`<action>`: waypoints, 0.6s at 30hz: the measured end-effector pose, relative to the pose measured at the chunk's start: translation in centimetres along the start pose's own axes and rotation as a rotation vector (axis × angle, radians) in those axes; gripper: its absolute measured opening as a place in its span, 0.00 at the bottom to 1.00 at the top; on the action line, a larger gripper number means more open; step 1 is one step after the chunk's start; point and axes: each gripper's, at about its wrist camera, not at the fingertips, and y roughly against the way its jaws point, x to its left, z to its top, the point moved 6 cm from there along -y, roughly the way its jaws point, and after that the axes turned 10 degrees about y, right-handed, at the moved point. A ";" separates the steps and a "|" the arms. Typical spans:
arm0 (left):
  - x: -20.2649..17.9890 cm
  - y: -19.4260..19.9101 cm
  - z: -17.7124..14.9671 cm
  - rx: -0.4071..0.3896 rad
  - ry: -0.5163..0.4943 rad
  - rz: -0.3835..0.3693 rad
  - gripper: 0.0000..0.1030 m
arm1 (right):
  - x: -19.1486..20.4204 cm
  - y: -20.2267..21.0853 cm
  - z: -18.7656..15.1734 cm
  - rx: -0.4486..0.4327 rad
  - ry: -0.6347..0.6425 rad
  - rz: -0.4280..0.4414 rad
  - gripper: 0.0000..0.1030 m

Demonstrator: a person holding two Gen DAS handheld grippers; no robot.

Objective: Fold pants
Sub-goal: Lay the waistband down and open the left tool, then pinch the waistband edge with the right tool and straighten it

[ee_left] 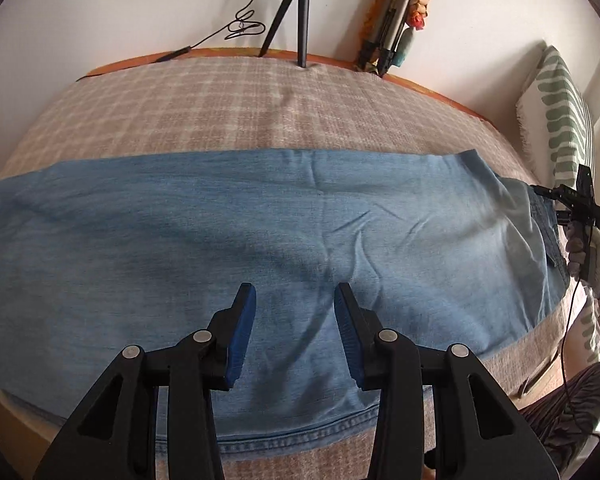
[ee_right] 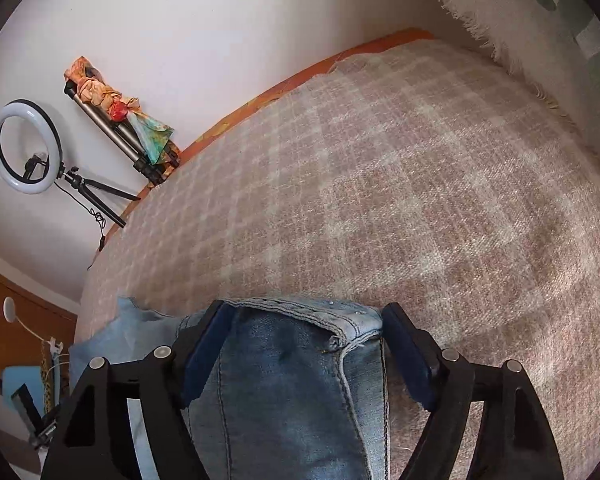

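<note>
Checked woven blanket (ee_left: 228,96) covers the bed; pale denim pants (ee_left: 260,216) lie flat across it, legs stacked lengthwise. Left gripper (ee_left: 295,332) hovers over mid-leg, jaws apart, holding nothing. Right gripper (ee_right: 300,344) straddles the stitched waistband, jaws wide, not clamped. Judged next: pinch both ends, fold crosswise.

Bed under a checked beige blanket (ee_left: 220,100), blue pants (ee_left: 260,216) flat across it, a green-patterned pillow (ee_left: 564,120) alongside.
</note>
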 end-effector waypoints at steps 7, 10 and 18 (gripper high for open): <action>2.2 0.4 -0.2 -0.004 0.039 0.010 0.38 | 2.3 3.5 -0.4 -0.086 0.033 -0.033 0.20; 2.8 0.5 -0.1 -0.009 0.045 0.015 0.38 | 2.9 6.5 0.0 -0.157 0.060 -0.091 0.18; 6.2 4.2 0.7 -0.066 0.127 0.034 0.38 | 1.7 3.7 -0.4 -0.032 0.201 -0.405 0.41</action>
